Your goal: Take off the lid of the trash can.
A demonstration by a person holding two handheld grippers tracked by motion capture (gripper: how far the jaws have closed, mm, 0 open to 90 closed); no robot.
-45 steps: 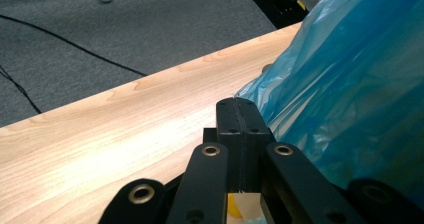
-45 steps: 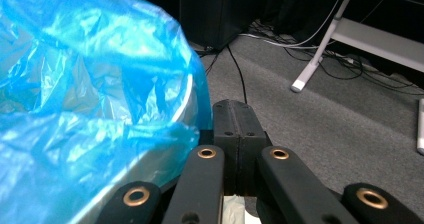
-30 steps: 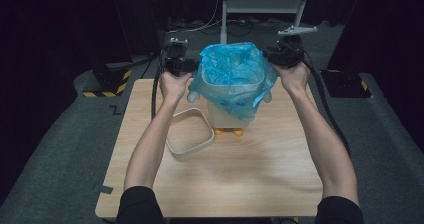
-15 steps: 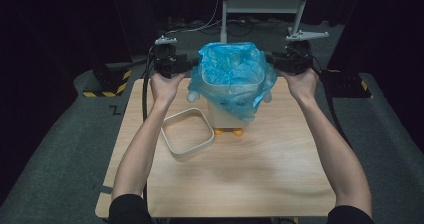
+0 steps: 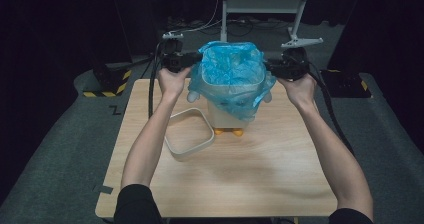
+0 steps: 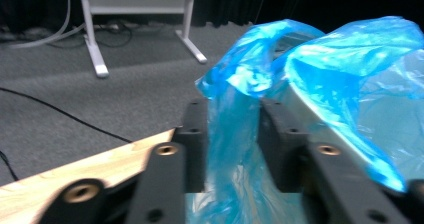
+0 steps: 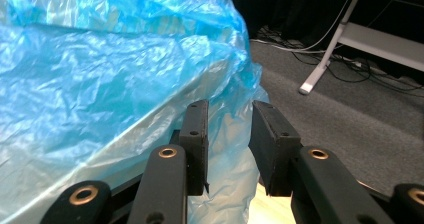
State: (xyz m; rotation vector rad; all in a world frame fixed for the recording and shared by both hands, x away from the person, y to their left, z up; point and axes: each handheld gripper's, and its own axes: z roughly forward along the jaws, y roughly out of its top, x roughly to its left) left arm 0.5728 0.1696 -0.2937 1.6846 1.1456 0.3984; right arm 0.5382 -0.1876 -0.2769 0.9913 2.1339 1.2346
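Observation:
A white bin [image 5: 225, 116] with orange feet stands at the back middle of the table, lined with a blue plastic bag [image 5: 230, 69] that spills over its rim. My left gripper [image 5: 196, 59] is at the bag's left edge. Its jaws have just been closing, and a bunched fold of the bag [image 6: 340, 69] sits pinched between them in the left gripper [image 6: 233, 134] view. At the bag's right edge, my right gripper [image 5: 270, 66] holds thin bag film [image 7: 100, 74] between its pads, as the right gripper [image 7: 230, 129] view shows.
A pale, square-rounded lid ring [image 5: 187, 134] lies on the wooden table [image 5: 250, 184] just left of the bin. A metal stand [image 5: 260, 4] and cables sit on the grey floor behind. Bare wood lies in front of the bin.
My left gripper pulled a little left, away from the bag, then came back to its left edge. The right gripper shifted slightly outward and down along the right edge.

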